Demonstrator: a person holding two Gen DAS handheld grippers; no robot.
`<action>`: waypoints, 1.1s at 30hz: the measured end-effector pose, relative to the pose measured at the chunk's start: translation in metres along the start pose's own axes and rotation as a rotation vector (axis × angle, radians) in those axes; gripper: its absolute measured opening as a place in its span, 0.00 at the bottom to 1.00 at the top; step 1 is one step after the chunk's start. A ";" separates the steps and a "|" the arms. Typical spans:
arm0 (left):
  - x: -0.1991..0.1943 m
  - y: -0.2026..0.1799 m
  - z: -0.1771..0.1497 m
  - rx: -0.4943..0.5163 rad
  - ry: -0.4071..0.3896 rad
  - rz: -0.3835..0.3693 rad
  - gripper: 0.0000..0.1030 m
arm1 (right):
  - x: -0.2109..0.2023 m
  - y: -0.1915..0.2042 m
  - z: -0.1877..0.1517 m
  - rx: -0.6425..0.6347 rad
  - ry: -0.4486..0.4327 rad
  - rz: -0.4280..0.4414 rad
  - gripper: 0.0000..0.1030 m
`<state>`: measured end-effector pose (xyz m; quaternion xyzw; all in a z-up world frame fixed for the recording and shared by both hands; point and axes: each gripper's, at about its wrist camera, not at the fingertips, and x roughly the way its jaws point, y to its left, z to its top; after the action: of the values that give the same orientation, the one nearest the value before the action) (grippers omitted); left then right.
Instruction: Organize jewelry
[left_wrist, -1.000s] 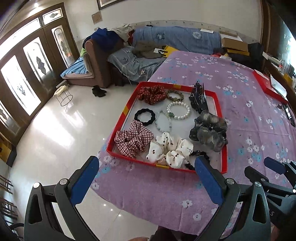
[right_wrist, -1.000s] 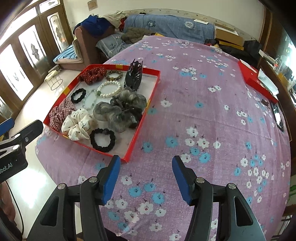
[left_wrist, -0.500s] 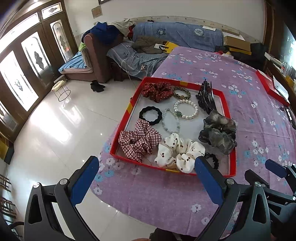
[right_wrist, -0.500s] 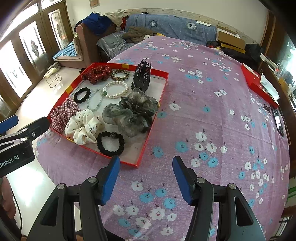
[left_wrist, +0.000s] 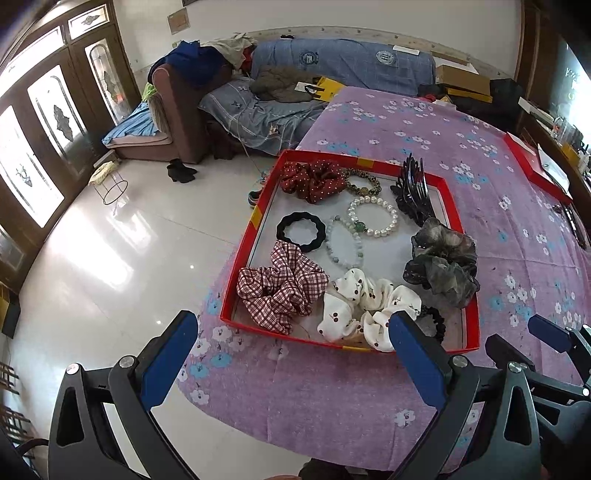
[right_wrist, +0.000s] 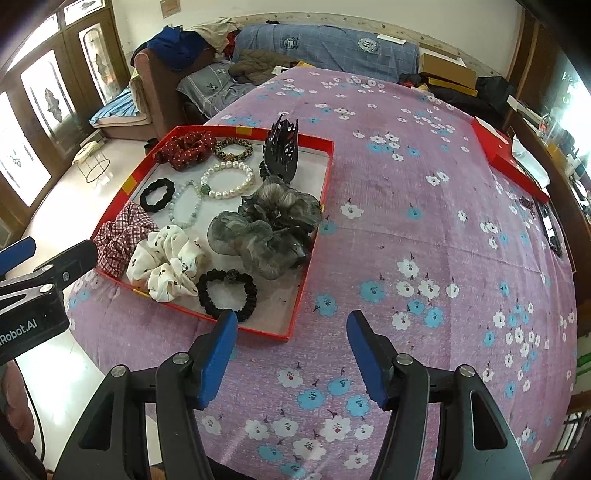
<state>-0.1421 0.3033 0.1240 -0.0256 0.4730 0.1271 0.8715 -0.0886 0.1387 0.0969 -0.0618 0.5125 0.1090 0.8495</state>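
A red tray (left_wrist: 255, 221) lies on the purple flowered tablecloth near the table's left edge. It holds a pearl bracelet (left_wrist: 373, 216), a pale bead bracelet (left_wrist: 343, 243), a black claw clip (left_wrist: 413, 188), grey scrunchies (left_wrist: 441, 266), a white spotted scrunchie (left_wrist: 365, 306), a plaid scrunchie (left_wrist: 280, 284) and a black hair tie (right_wrist: 227, 293). My left gripper (left_wrist: 291, 325) hovers open before the tray's near rim, holding nothing. My right gripper (right_wrist: 291, 321) hangs over the cloth at the tray's near right corner. Its jaws are opening, with nothing between them.
A second red box (right_wrist: 506, 155) lies at the table's far right, with a dark flat object (right_wrist: 550, 229) near the right edge. The table edge drops to a glossy white floor (left_wrist: 110, 258) on the left. A cluttered sofa (left_wrist: 332, 66) stands behind.
Both grippers have drifted forward toward the tray, which now looks larger and nearer in each view. Nothing has been taken hold of.
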 end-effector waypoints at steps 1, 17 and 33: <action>0.001 0.002 0.000 -0.001 0.001 -0.004 1.00 | 0.000 0.001 0.000 0.000 0.000 -0.004 0.64; 0.020 0.020 0.002 -0.031 0.044 -0.045 1.00 | 0.009 0.018 0.007 -0.021 0.031 -0.036 0.65; 0.031 0.023 -0.003 -0.045 0.092 -0.044 1.00 | 0.018 0.023 0.007 -0.038 0.062 -0.028 0.65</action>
<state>-0.1338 0.3307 0.0985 -0.0616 0.5089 0.1172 0.8506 -0.0804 0.1650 0.0849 -0.0883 0.5357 0.1049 0.8332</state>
